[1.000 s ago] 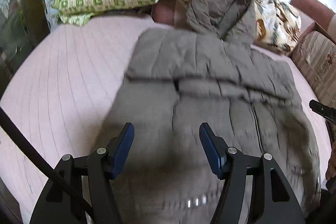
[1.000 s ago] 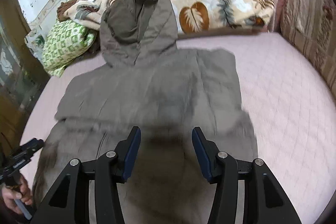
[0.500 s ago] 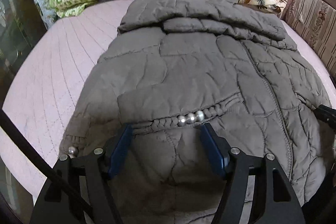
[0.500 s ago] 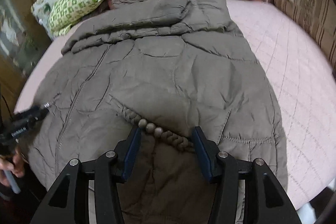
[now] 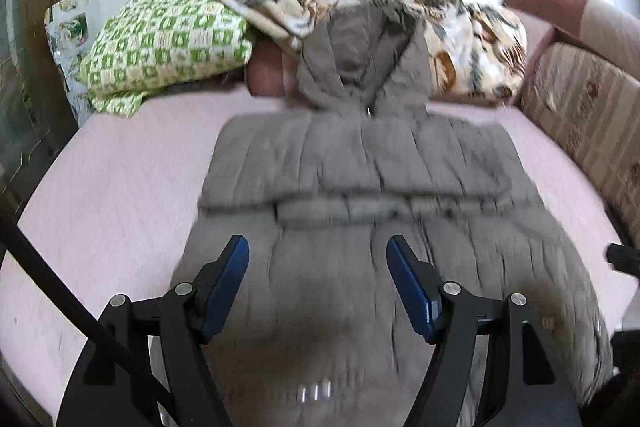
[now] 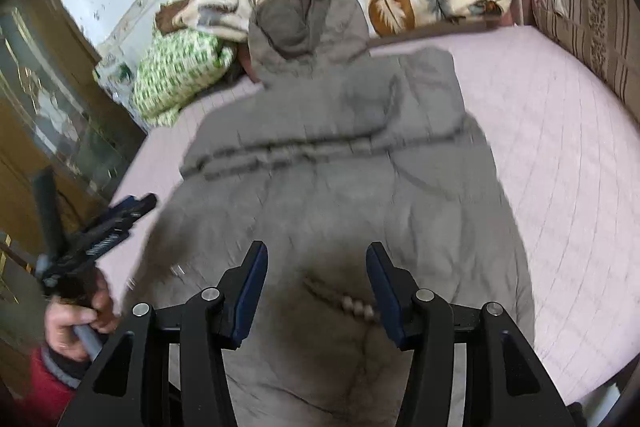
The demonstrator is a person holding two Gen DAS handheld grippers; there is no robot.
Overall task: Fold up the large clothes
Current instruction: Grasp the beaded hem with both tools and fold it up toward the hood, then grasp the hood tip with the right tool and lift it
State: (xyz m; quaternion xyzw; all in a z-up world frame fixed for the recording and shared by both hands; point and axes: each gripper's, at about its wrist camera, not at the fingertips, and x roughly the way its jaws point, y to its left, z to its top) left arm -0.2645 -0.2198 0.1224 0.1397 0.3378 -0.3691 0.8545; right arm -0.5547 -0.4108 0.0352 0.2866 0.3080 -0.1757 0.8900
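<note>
Now you have pulled both grippers back and up: half a second ago the quilted hem and its beads filled each view close under the fingers, and at present the whole grey padded jacket lies in sight, blurred by the motion. Going left to right in the left wrist view, a green checked pillow sits at the upper left, a leaf-print blanket runs along the top, the jacket's hood leans on it at upper centre, and a striped cushion fills the right edge. The jacket is spread flat on the pink quilted bed, puffy, stitched in panels, with a cross crease below the shoulders. Your left gripper hangs over the lower body, jaws apart and empty; your right gripper does likewise, jaws apart above the beaded seam. I judge the jacket smoothed and ready for its 1st fold.
</note>
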